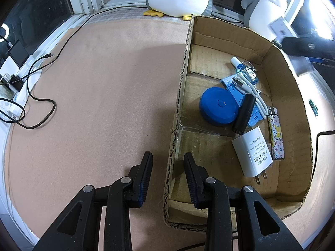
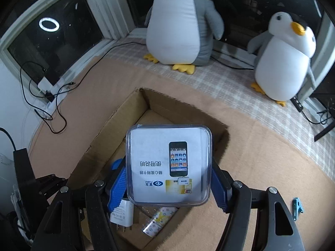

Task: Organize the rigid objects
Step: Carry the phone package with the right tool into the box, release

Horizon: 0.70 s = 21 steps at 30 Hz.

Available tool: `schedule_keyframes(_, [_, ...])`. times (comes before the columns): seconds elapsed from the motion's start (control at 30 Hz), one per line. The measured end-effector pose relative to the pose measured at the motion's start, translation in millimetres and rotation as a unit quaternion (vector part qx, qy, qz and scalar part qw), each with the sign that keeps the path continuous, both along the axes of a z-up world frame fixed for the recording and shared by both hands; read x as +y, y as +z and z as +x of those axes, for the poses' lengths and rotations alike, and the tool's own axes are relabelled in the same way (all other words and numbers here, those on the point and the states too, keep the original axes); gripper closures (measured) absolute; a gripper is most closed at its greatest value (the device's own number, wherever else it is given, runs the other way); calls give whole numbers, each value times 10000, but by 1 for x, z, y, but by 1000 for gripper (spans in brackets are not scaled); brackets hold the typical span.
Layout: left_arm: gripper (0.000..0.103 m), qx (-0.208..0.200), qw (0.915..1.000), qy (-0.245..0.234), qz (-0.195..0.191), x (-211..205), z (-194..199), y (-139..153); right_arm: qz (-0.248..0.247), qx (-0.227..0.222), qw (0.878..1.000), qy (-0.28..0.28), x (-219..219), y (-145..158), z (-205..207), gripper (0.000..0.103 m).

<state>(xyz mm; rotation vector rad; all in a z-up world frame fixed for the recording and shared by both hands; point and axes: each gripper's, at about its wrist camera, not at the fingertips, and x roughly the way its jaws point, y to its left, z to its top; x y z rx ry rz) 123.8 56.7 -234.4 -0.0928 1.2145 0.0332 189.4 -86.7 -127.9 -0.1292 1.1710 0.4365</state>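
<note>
My right gripper [image 2: 168, 167] is shut on a clear plastic case [image 2: 167, 146] with a printed card showing a phone. It holds the case above the open cardboard box [image 2: 108, 138]. In the left wrist view that case [image 1: 279, 28] shows blurred past the box's far right corner. My left gripper [image 1: 168, 156] is open, its fingers straddling the box's left wall [image 1: 178, 104] without pressing it. Inside the box lie a blue round disc [image 1: 219, 106], a black cylinder [image 1: 244, 114], a white AC adapter [image 1: 252, 152], a patterned lighter [image 1: 276, 133], a white cable [image 1: 249, 85] and a small blue bottle [image 1: 245, 71].
Two plush penguins [image 2: 180, 25] [image 2: 286, 58] sit by the window behind the box. Black cables [image 1: 41, 102] and chargers trail along the left sill. A small blue clip [image 2: 297, 207] lies on the tan mat [image 1: 104, 94] right of the box.
</note>
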Motion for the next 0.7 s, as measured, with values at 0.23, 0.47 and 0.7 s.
schedule_keyframes(0.23, [69, 0, 10000, 3, 3, 0, 0, 0, -61, 234, 9997, 76, 24, -23, 7, 37])
schedule_keyframes(0.47, [69, -2, 10000, 2, 13, -1, 0, 0, -272, 311, 9991, 99, 37, -39, 17, 37])
schedule_keyframes(0.7, [69, 6, 10000, 4, 3, -1, 0, 0, -314, 283, 9991, 77, 47, -47, 25, 37])
